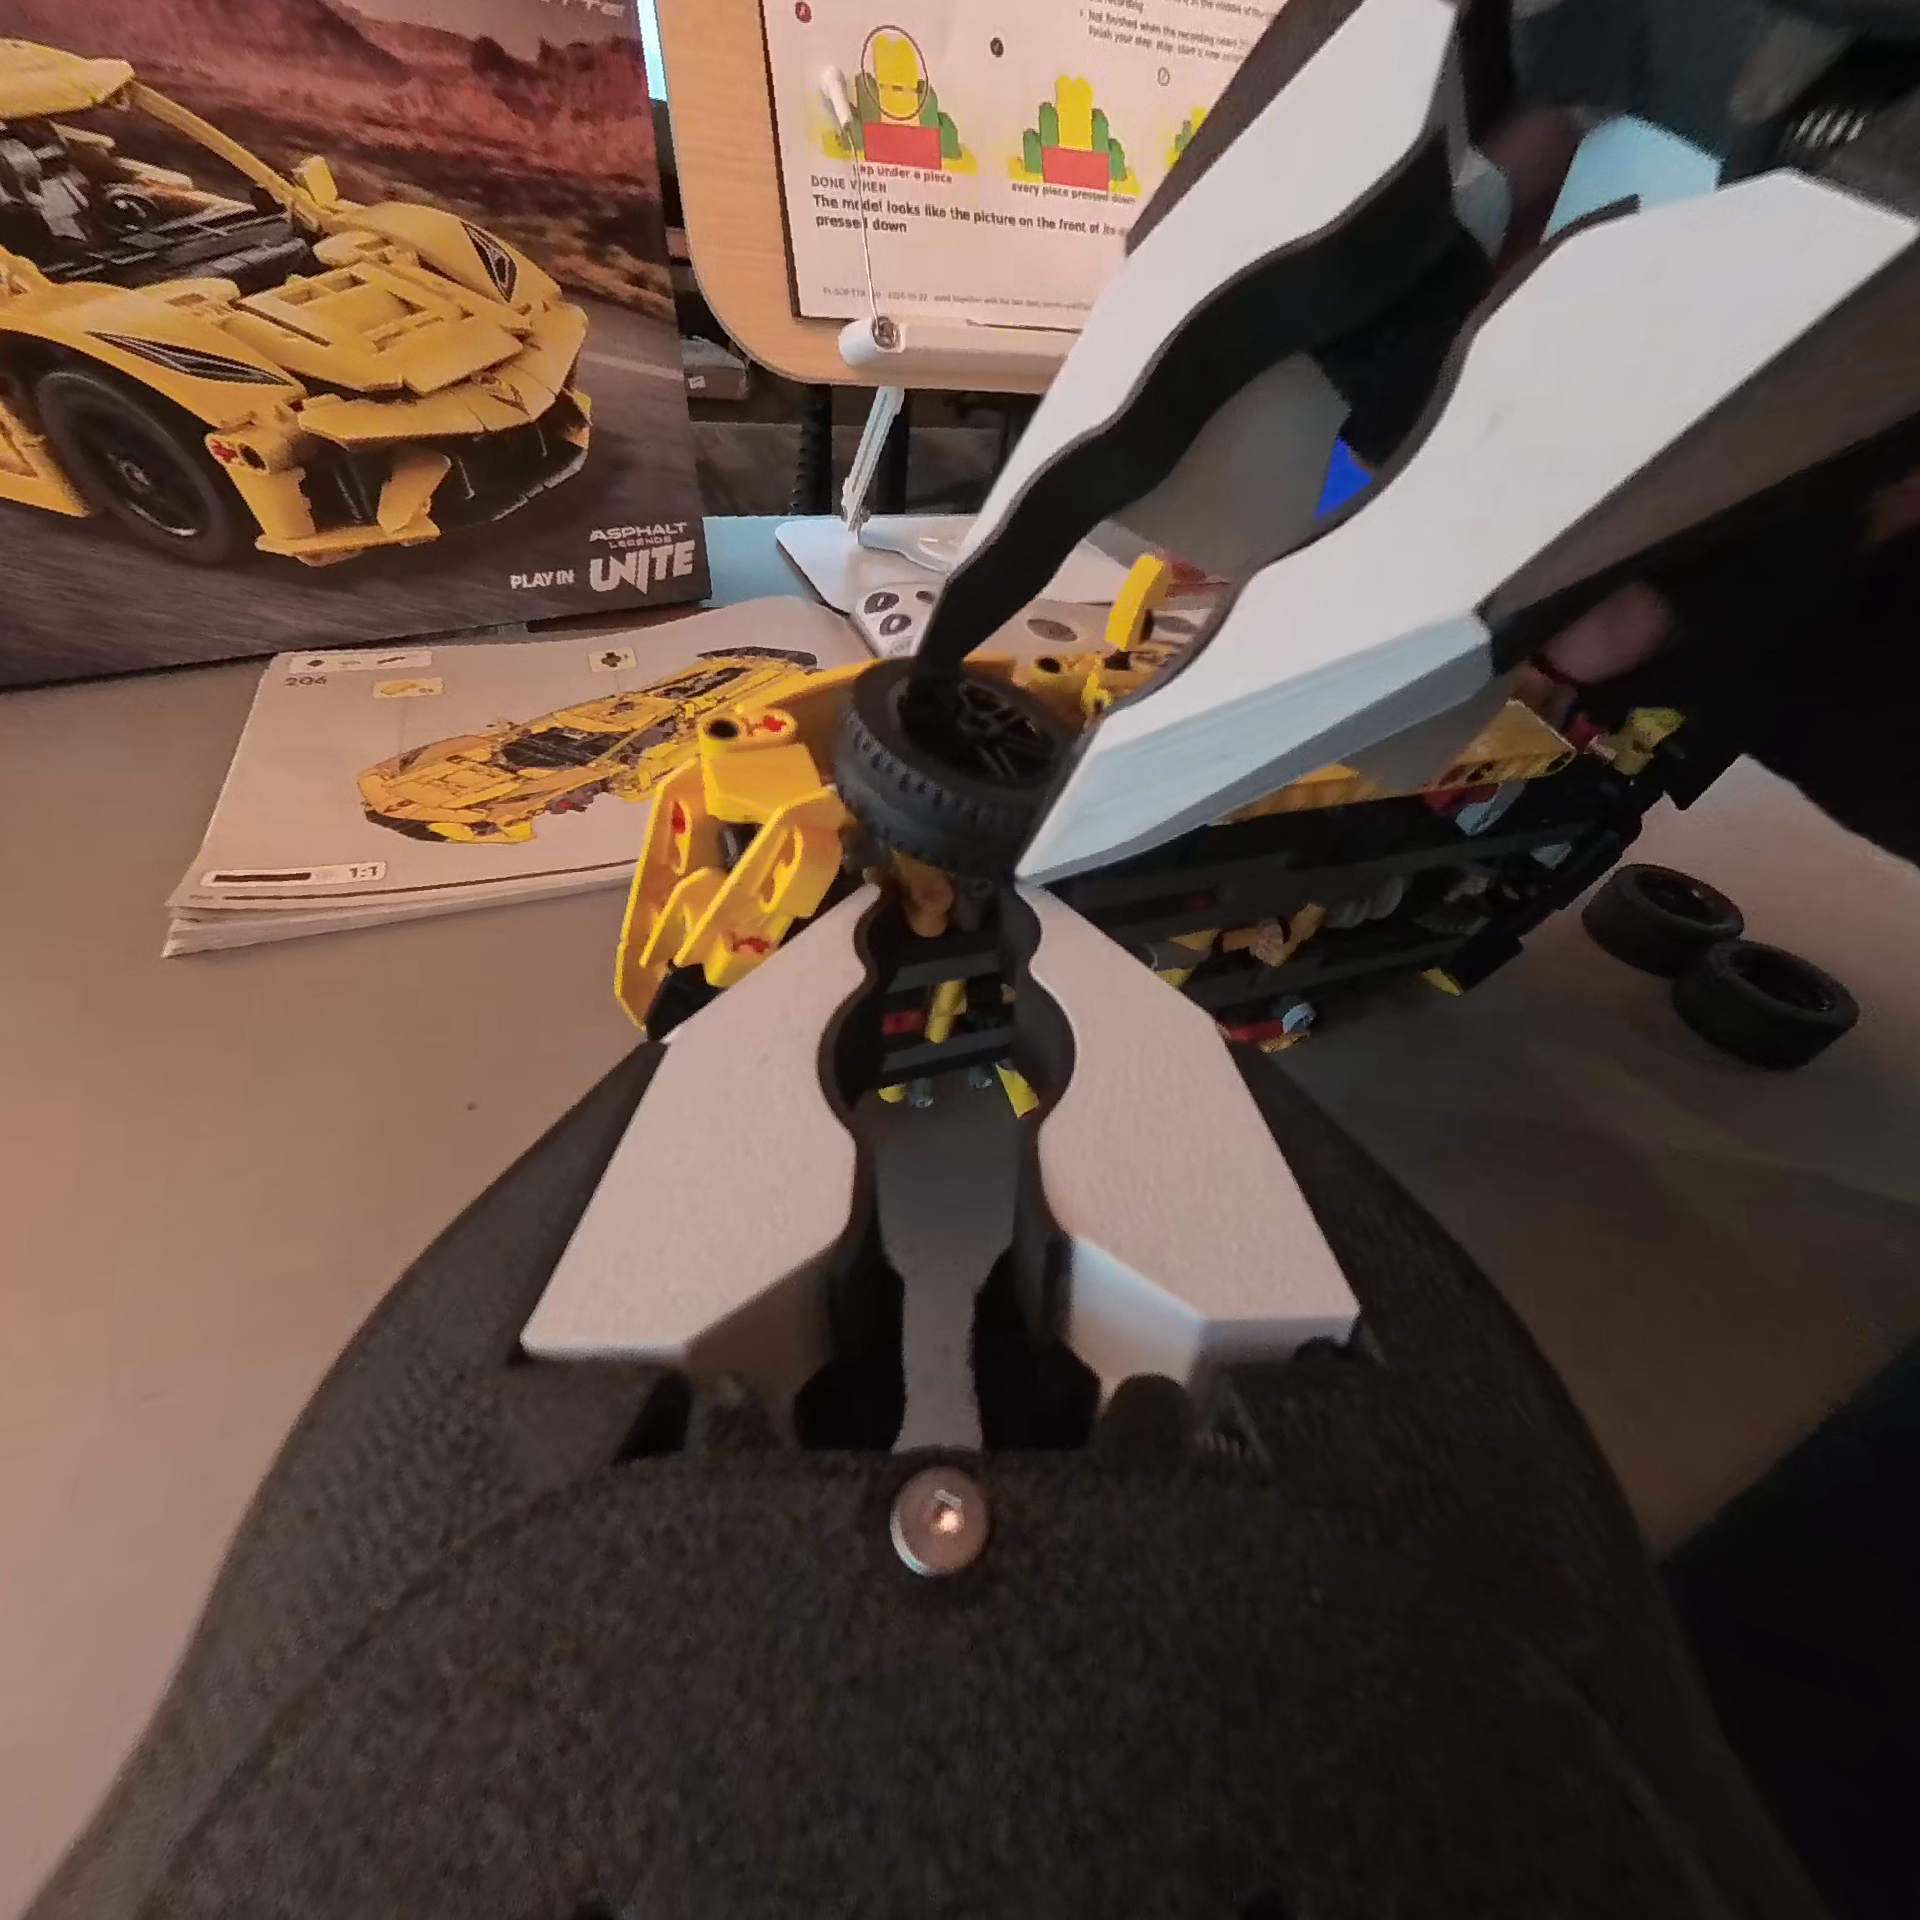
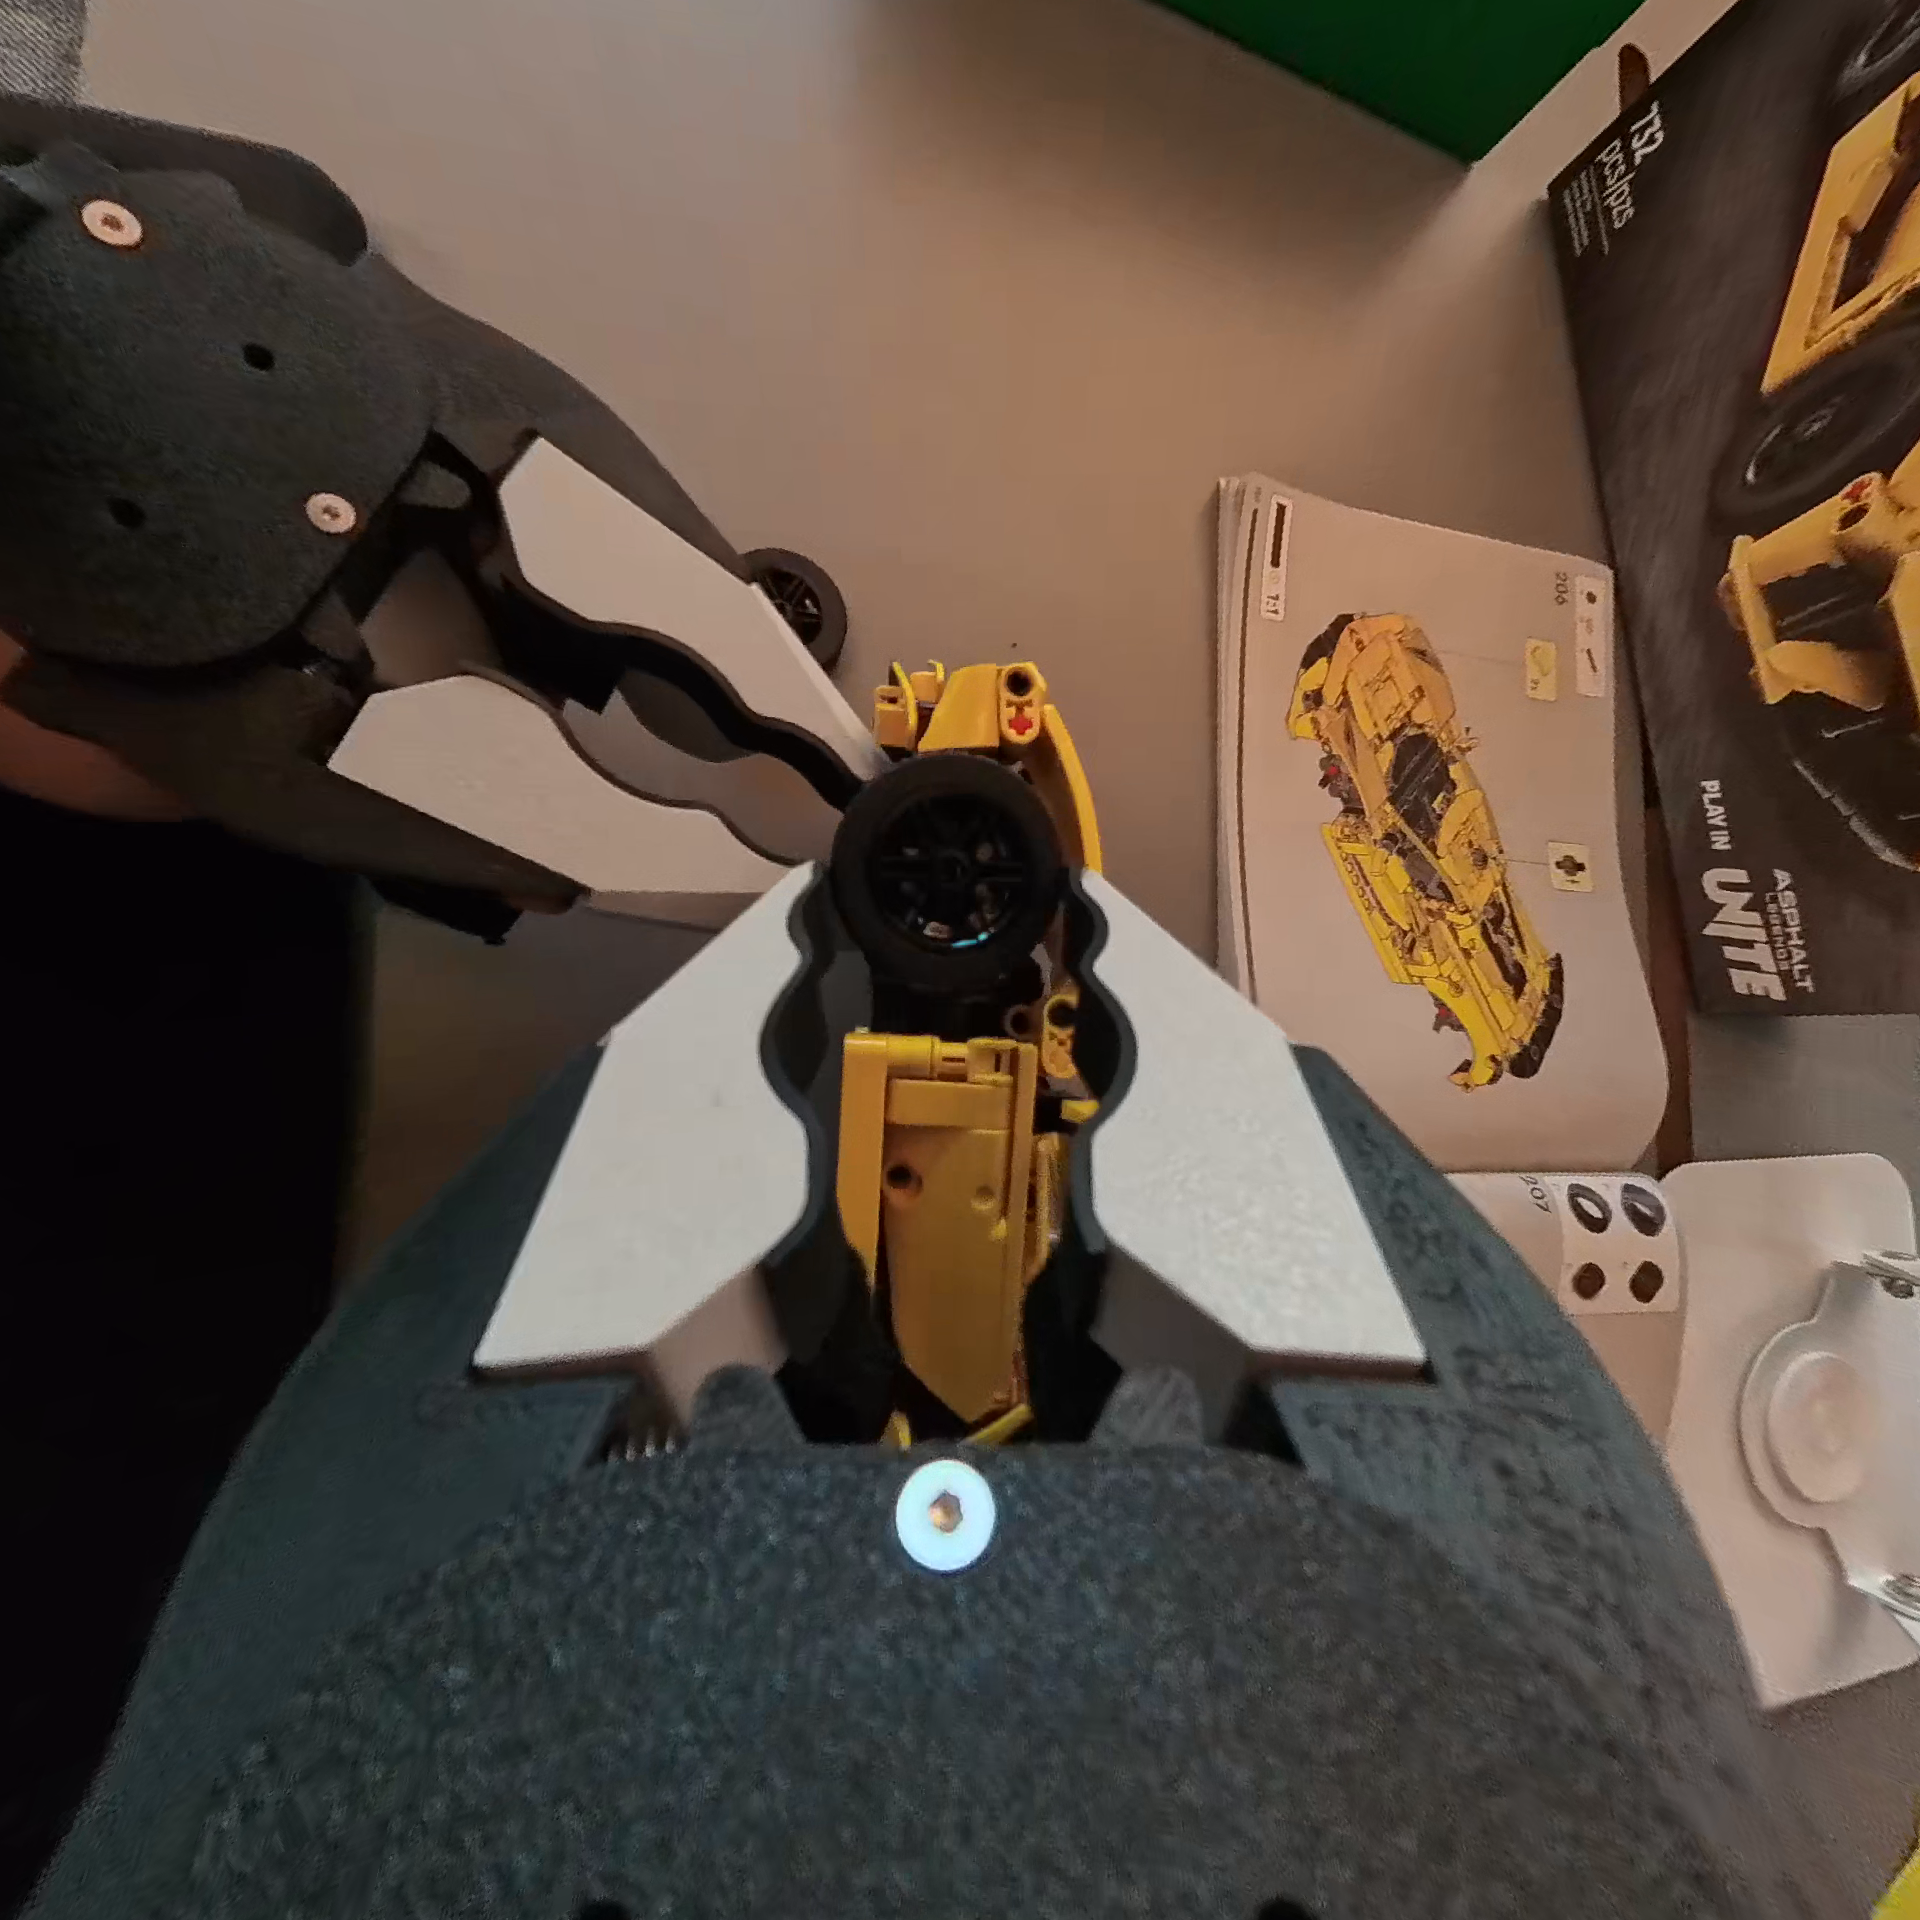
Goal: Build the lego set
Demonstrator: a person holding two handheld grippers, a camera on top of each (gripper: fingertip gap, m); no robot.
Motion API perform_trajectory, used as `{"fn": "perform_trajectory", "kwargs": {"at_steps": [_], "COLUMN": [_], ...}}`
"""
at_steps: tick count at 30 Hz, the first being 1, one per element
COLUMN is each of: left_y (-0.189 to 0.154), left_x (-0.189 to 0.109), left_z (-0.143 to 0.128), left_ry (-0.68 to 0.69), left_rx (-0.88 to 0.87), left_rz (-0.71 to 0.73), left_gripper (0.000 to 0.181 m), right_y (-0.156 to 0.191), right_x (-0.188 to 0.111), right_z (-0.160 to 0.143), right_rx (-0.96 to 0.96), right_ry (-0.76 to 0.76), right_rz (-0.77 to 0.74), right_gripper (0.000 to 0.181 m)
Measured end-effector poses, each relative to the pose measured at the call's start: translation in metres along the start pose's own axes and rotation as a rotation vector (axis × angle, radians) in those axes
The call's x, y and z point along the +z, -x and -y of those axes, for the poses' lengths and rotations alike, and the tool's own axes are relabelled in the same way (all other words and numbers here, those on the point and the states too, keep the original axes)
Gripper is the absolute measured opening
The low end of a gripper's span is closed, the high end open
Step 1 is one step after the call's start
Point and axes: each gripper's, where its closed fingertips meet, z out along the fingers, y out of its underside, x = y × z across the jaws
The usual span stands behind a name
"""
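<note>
The yellow and black lego car point(image 1: 748, 831) is held tilted on its side above the table. My left gripper point(image 1: 945, 904) is shut on the car's black chassis near its front end. A black wheel point(image 1: 935, 795) sits against the car's side at a wheel arch. My right gripper point(image 2: 948, 878) is shut on this wheel point(image 2: 945, 862), one fingertip on each side of the tyre, with the car's yellow body point(image 2: 945, 1195) running back between its fingers. In the left wrist view it point(image 1: 982, 758) reaches in from the upper right. The left gripper's fingers point(image 2: 644, 582) come in from the left.
Two loose black wheels point(image 1: 1662, 914) lie on the table to the right of the car, and one point(image 2: 800, 603) shows behind the left fingers. An open instruction booklet point(image 1: 468, 769), the set's box point(image 1: 312, 312) and a sheet on a white stand point(image 1: 966, 156) lie beyond. Less than 4 cm separates the two grippers' tips.
</note>
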Motion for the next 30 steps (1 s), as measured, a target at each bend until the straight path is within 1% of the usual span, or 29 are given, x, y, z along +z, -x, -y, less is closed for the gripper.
{"fn": "perform_trajectory", "kwargs": {"at_steps": [4,6,9,12,15,18,26,30], "left_y": [0.000,0.000,0.000,0.000,0.000,0.000,-0.001,-0.001], "left_x": [0.000,0.000,0.000,0.000,-0.001,-0.001,-0.001,-0.001], "left_z": [0.000,0.000,0.000,0.000,0.000,0.000,0.000,0.000], "left_ry": [-0.005,-0.006,-0.009,-0.010,-0.009,-0.008,-0.008,-0.006], "left_rx": [-0.006,-0.009,-0.011,-0.011,-0.007,-0.005,0.000,0.000], "left_rz": [-0.004,-0.005,-0.008,-0.008,-0.006,-0.006,-0.004,-0.005], "left_gripper": [0.019,0.019,0.019,0.019,0.019,0.019,0.019,0.019], "right_y": [-0.002,-0.011,-0.017,-0.010,-0.002,0.000,0.002,0.003], "right_x": [-0.001,-0.013,-0.032,-0.031,-0.015,-0.004,-0.001,0.001], "right_z": [0.000,0.005,0.004,0.002,0.001,-0.001,-0.001,0.000], "right_rx": [-0.050,-0.065,0.005,0.023,-0.029,-0.079,-0.096,-0.136], "right_ry": [0.005,-0.046,-0.075,-0.076,-0.019,0.060,0.229,0.302], "right_rz": [-0.026,-0.070,-0.026,0.026,0.024,-0.010,0.017,0.037], "right_gripper": [0.043,0.042,0.043,0.043,0.042,0.043,0.042,0.043]}}
